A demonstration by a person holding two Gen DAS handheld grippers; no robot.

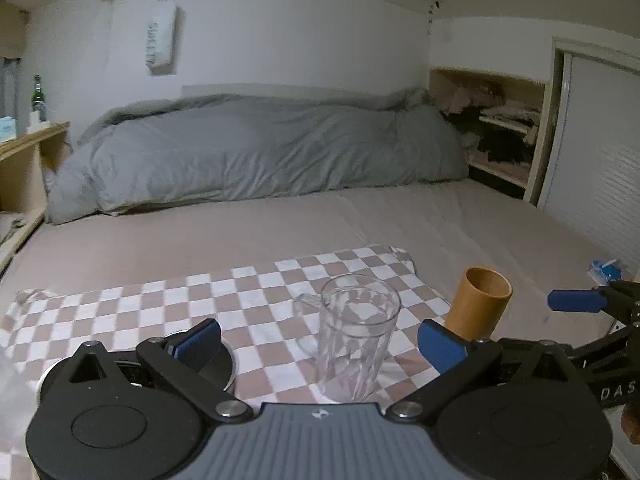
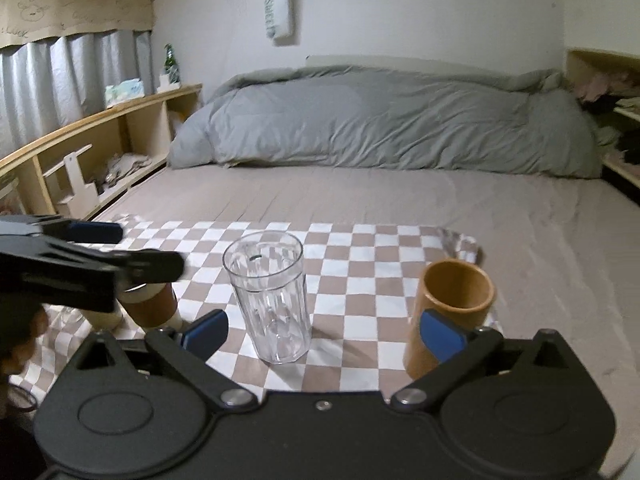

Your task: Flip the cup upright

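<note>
A clear glass mug stands upright, mouth up, on a checkered cloth; it shows in the right wrist view too. A brown cup stands upright at the cloth's right edge, also in the right wrist view. My left gripper is open, its blue pads on either side of the glass mug without touching. My right gripper is open behind the mug, with the brown cup by its right finger. A brown and cream cup lies on its side left of the mug, below the left gripper.
The cloth lies on a bed with a beige sheet. A grey duvet is heaped at the far end. Wooden shelves run along the left side. A metal round lid or dish sits under my left finger.
</note>
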